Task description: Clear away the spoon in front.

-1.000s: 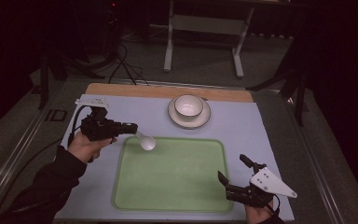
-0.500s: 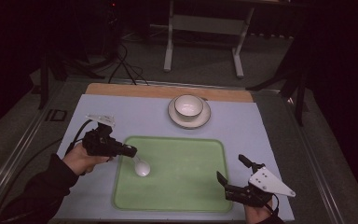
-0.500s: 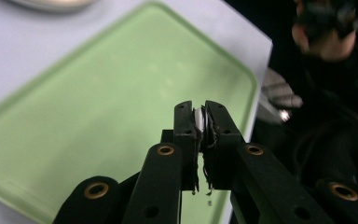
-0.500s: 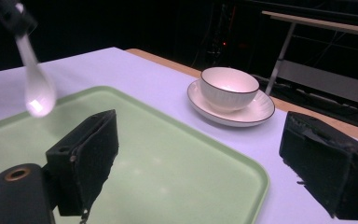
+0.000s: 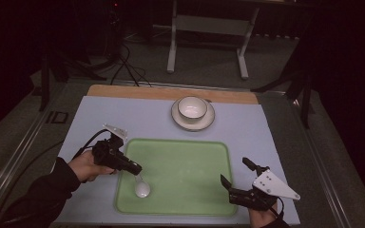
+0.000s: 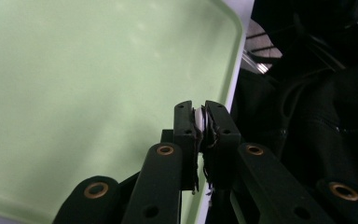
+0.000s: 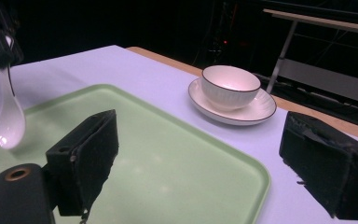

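At the near right corner of the bench [image 5: 100, 114], the right gripper [image 5: 240, 183] is resting in a person's hand by the near right edge of a green tray [image 5: 185, 166], its jaws standing wide apart with nothing between them. To the left, the left gripper [image 5: 135, 169] is reaching over the tray's near left part, its jaws pinching the handle of a white spoon [image 5: 142, 188] (the left gripper view is showing that white handle [image 6: 199, 122] squeezed between the two black pads). The spoon is hanging bowl-down from the jaws; whether its bowl is touching the tray, I cannot tell. In the right gripper view the spoon [image 7: 9, 119] is dangling over the tray's [image 7: 177, 158] far left side. Farther back, beyond the tray, a white bowl [image 5: 192, 107] is sitting on a white saucer [image 5: 193, 122] on the pale blue mat [image 5: 247, 133] covering the bench.
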A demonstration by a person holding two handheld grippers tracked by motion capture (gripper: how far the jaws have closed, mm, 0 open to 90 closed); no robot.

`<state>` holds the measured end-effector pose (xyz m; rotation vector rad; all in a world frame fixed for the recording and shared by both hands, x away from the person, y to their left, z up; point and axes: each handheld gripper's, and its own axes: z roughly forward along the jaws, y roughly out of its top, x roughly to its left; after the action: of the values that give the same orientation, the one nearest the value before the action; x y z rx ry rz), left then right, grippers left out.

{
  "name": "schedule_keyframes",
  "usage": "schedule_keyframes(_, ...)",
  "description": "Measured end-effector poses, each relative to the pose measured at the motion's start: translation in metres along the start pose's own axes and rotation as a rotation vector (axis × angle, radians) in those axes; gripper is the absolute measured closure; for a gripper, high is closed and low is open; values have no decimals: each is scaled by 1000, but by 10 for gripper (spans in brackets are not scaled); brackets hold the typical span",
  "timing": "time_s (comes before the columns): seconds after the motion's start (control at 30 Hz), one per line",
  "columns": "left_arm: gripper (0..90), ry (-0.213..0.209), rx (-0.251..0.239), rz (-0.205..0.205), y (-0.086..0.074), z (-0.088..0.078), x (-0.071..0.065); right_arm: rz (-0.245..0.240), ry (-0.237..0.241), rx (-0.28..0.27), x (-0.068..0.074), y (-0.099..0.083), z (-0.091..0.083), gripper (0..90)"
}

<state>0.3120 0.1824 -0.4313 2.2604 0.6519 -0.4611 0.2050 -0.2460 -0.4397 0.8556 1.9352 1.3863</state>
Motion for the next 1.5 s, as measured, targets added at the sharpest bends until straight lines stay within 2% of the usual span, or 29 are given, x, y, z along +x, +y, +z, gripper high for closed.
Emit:
schedule_keyframes(0.13, 842, 11, 31, -27, 0, 10, 7, 4, 1, -3, -1, 0, 0, 114)
schedule_keyframes(0.2, 840, 4, 36, -31, 1, 14, 10, 4, 0, -3, -1, 0, 0, 114)
schedule_keyframes(0.27, 839, 5, 35, -17, 3, 16, 11, 4, 0, -2, -1, 0, 0, 114)
schedule_keyframes(0.4, 799, 70, 14, 10, 8, 21, 13, 2, 4, 1, -1, 0, 0, 114)
schedule_keyframes(0.57, 753, 102, -35, 23, 6, 31, 22, 5, 4, 0, -1, 0, 0, 128)
schedule_keyframes(0.77, 709, 121, -98, -10, -1, 41, 38, 3, 3, -2, -1, 0, -1, 128)
schedule_keyframes(1.0, 685, 93, -170, -69, -10, 53, 56, 8, -5, -14, -2, 0, -2, 112)
schedule_keyframes(1.2, 640, 122, -204, -88, -16, 63, 65, 9, -5, -11, -2, 0, -1, 111)
schedule_keyframes(1.37, 590, 172, -216, -108, -18, 72, 71, 15, 8, -3, -3, -1, 0, 111)
schedule_keyframes(1.43, 590, 179, -225, -122, -19, 76, 73, 12, 10, 1, -2, -1, 0, 112)
schedule_keyframes(1.5, 566, 200, -229, -120, -19, 79, 74, 10, 13, 3, -2, -1, 0, 112)
